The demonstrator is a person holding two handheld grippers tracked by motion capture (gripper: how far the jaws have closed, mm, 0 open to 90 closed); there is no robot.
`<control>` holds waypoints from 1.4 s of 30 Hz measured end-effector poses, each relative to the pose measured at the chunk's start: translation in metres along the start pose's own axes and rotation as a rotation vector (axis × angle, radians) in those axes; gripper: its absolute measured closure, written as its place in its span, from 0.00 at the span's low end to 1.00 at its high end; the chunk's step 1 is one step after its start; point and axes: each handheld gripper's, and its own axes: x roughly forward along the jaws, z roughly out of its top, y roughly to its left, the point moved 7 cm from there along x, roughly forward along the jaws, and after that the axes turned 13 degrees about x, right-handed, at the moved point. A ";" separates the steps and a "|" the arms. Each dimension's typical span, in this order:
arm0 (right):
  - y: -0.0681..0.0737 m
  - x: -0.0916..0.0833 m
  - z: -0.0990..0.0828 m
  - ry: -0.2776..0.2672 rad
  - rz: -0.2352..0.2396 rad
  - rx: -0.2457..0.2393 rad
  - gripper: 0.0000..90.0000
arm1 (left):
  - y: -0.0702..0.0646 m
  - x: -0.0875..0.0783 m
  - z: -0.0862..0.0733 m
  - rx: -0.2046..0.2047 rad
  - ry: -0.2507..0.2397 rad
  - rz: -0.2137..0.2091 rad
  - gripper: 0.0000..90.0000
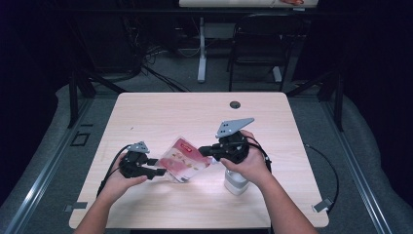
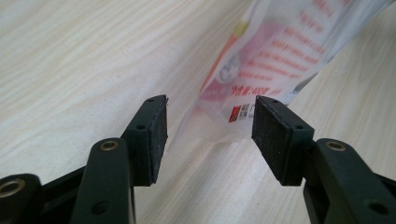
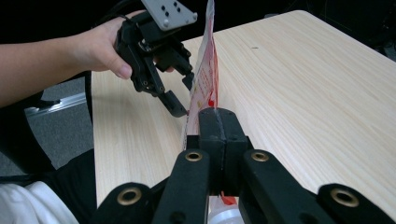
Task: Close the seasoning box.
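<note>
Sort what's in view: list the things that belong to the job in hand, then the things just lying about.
In the job:
- plastic pouch
- right gripper, clamped on the pouch's edge
- left gripper, jaws open around its corner

Lying about:
- white bottle under the right hand
- chair beyond the table

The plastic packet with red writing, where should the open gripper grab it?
Probably the packet's free edge, the one facing the left gripper. The right gripper already pinches the opposite edge and holds the packet up off the table, so it hangs thin and flat. That edge sits between the left jaws, which are open and not touching it. Coming straight in edge-on and closing on both flat faces looks best.
</note>
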 end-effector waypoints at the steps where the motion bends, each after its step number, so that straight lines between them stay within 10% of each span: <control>1: 0.001 0.002 0.002 0.002 -0.001 -0.007 1.00 | 0.001 -0.003 0.000 -0.003 -0.008 0.004 0.51; 24: 0.028 0.042 0.031 0.029 0.064 -0.044 1.00 | -0.008 -0.026 0.016 0.057 -0.074 -0.004 0.53; 42: 0.041 0.058 0.042 -0.001 0.123 -0.006 0.87 | -0.002 -0.037 0.010 0.023 -0.108 -0.010 0.53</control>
